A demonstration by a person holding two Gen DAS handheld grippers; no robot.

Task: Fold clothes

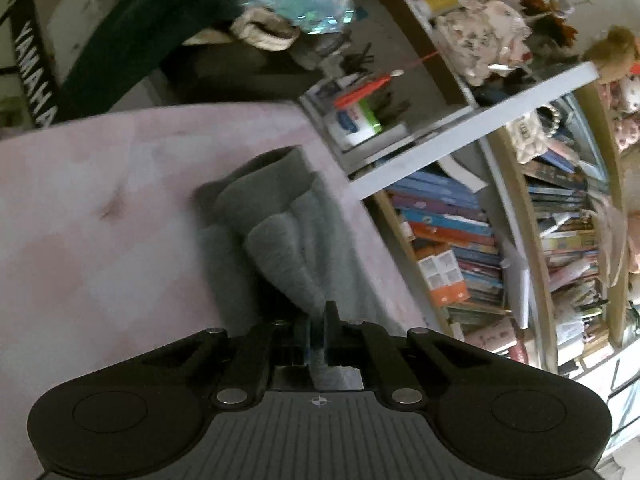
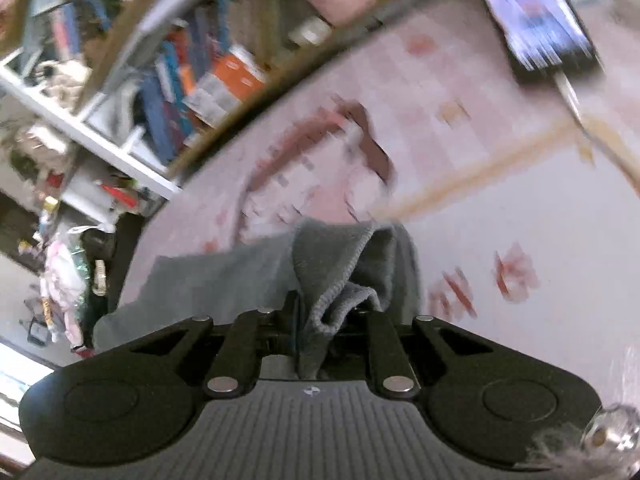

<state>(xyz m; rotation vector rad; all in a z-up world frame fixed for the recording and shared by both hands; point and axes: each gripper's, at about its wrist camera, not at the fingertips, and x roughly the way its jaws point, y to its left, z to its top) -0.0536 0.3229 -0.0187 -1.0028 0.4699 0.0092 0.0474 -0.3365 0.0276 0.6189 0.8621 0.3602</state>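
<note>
In the left wrist view, the pink sheet point(image 1: 100, 208) of the bed fills the 9 o'clock side, smeared by motion blur. The grey garment point(image 1: 280, 232) lies bunched in soft folds at the centre, running down toward 6 o'clock, where the left hand-held gripper point(image 1: 318, 320) is clamped together on a thin pinch of it; the fingertips are mostly hidden by the fabric. A crowded bookshelf point(image 1: 460, 232) curves up the 3 o'clock side, and only this view shows a dark case lettered YAMAHA point(image 1: 34, 80) at 10 o'clock.

The right wrist view is blurrier. The bookshelf point(image 2: 192, 72) sits at 10 o'clock here, its titles unreadable. The grey garment point(image 2: 340, 264) rises in a hemmed fold at the centre, and the right hand-held gripper point(image 2: 320, 312) is closed on that fold. Only this view shows the sheet's red print point(image 2: 512, 272) at 3 o'clock and a dark, streaked flat object point(image 2: 536, 12) at 1 o'clock, too smeared to identify.
</note>
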